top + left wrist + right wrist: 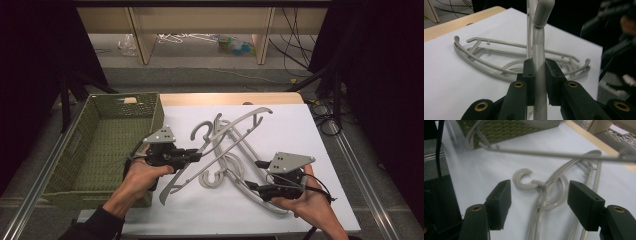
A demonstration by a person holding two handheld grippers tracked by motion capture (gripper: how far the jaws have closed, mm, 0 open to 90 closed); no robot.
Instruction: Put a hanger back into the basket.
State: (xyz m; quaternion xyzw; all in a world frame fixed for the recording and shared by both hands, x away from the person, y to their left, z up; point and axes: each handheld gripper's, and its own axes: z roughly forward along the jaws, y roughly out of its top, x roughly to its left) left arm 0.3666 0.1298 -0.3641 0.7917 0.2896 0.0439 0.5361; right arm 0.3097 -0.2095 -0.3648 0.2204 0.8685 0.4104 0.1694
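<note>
Hangers of grey plastic lie across the white sheet [300,130] covering the table. One hanger, the lifted hanger [220,137], is clamped at its shaft by the left gripper [196,156]; in the left gripper view both pads press flat against the pale bar [539,75], which runs up between them to the rounded hook base. From the high view this hanger reaches from a curved arm end at 7 o'clock of the gripper up to a second arm end toward 1 o'clock, clear of the sheet along most of its length.

Right gripper [256,175] sits at 4 o'clock of the pile, its jaws standing apart with nothing pressed between them. In the right gripper view the black fingers [499,202] flank the resting hangers [544,195], whose open hook [524,180] lies on the sheet just ahead, toward 11 o'clock.

Green woven basket [107,107] stands at 9 o'clock of the sheet, touching its edge, well apart from the right gripper.
</note>
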